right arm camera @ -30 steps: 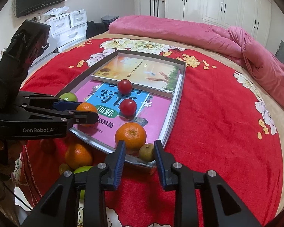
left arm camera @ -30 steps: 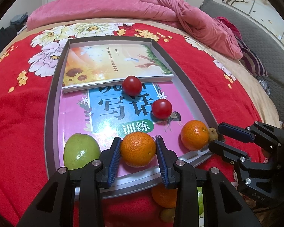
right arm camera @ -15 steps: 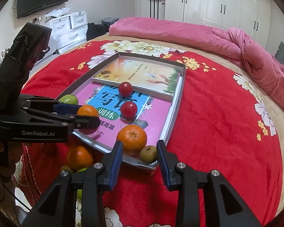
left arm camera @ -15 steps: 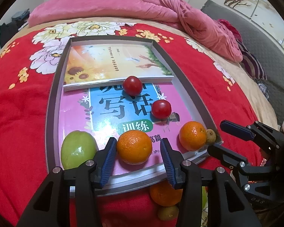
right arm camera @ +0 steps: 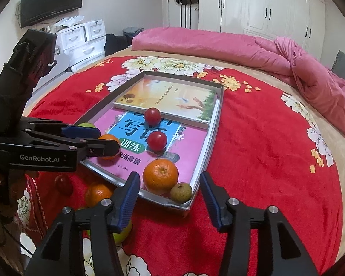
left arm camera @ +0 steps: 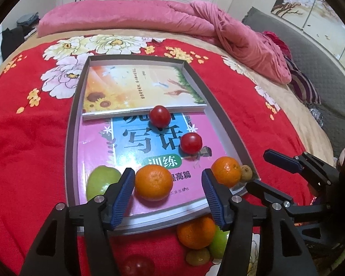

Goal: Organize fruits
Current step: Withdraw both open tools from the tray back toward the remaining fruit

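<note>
Left wrist view. The left gripper [left arm camera: 168, 197] hangs over the near rim of the tray [left arm camera: 70, 138], which sits on a red flowered bedspread [left arm camera: 23, 126]. Its jaws have just been opening. An orange [left arm camera: 154, 182] lies between the blue pads [left arm camera: 124, 195], free of both.

A green apple [left arm camera: 102, 180] lies just to the left of that orange, partly behind the left finger. A second orange [left arm camera: 225, 171] rests near the tray's right corner, with a small brownish fruit [left arm camera: 246, 173] touching it. Two red tomatoes [left arm camera: 159, 116] [left arm camera: 191, 142] sit further up, on a pink and blue book [left arm camera: 99, 147]. A sunflower book [left arm camera: 135, 89] fills the far half of the tray.

Loose fruit lies on the spread below the tray: an orange, something green, a small yellowish piece, something red. The right gripper [left arm camera: 266, 168] reaches in from the right, jaws apart.

Right wrist view. The right gripper [right arm camera: 170, 197] points at the tray's near corner [right arm camera: 186, 204]. Its jaws have just been opening and stand spread. The second orange [right arm camera: 160, 176] and the small brownish fruit [right arm camera: 181, 192] lie ahead between them, untouched.

The left gripper [right arm camera: 103, 141] comes in from the left, parted around the first orange [right arm camera: 109, 138]. The green apple [right arm camera: 86, 125] peeks out behind it. A pink quilt [right arm camera: 218, 46] is heaped at the far side of the bed.
</note>
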`<state>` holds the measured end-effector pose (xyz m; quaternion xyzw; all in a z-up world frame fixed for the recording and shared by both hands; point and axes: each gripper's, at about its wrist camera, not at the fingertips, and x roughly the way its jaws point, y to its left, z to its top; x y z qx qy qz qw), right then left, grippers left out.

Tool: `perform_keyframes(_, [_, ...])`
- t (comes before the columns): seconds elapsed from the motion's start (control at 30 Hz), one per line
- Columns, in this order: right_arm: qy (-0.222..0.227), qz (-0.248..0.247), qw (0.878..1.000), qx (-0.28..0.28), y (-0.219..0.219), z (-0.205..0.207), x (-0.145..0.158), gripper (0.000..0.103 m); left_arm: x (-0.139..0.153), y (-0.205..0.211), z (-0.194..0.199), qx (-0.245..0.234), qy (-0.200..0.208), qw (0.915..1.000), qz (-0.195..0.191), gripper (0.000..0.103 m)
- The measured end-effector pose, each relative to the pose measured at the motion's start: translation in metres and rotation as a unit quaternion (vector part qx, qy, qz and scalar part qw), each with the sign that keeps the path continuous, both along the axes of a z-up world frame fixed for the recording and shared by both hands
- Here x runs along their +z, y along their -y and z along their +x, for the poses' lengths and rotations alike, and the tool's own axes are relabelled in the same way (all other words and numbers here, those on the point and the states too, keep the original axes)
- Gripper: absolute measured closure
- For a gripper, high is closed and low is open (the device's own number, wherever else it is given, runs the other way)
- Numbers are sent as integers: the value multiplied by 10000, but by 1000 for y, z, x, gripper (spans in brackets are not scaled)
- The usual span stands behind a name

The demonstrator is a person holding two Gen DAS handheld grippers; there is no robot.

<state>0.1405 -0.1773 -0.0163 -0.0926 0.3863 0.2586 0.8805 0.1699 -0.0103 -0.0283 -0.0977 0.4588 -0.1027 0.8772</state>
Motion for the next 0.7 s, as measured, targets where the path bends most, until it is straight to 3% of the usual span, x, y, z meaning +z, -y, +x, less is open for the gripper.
perform_keyframes(0.3, [68, 110, 9999, -85, 4, 0, 5, 42, 11, -6, -5, 82, 125, 9998, -123, 40])
perform_keyframes(0.4, [119, 162, 9997, -106, 5, -1, 7, 38, 17, -10, -8, 158, 211, 9995, -189, 29])
perform_keyframes(0.7, [252, 353, 9989, -162, 9, -3, 15, 29, 34, -20, -17, 275, 426, 9981, -355, 27])
